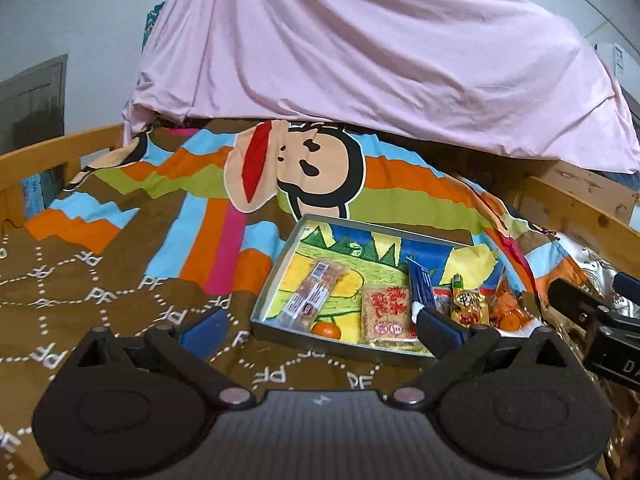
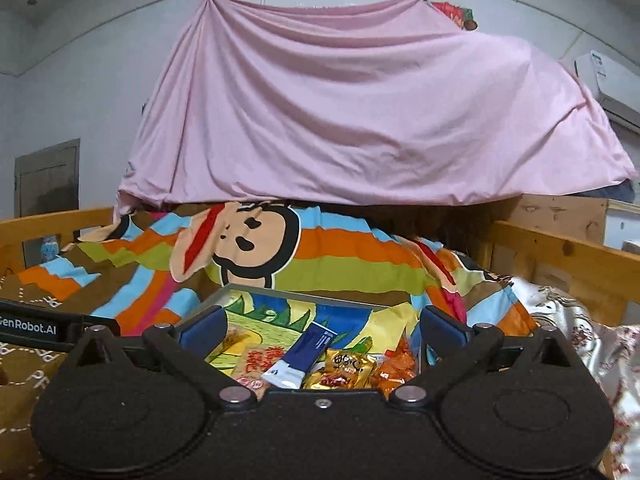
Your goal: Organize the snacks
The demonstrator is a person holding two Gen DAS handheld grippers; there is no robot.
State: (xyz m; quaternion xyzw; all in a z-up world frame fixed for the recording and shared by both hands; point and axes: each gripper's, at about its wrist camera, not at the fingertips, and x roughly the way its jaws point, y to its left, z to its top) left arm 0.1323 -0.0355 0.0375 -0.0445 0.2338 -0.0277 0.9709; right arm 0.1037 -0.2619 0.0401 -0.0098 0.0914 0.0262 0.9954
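Both my left gripper (image 1: 320, 330) and right gripper (image 2: 320, 330) gape empty; I'd approach the tray (image 1: 264, 300) slowly, picking one snack.

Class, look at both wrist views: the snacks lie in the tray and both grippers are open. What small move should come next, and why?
Probably draw both hands back. The left gripper and right gripper hold nothing, and every snack seen, such as the blue packet and mandarin, already lies inside the tray; no loose snack shows on the bedspread.

Matt grey tray (image 1: 264, 304), glossy foil snack packets (image 2: 348, 372), soft printed cloth bedspread (image 1: 120, 280), wooden bedframe (image 2: 560, 256)
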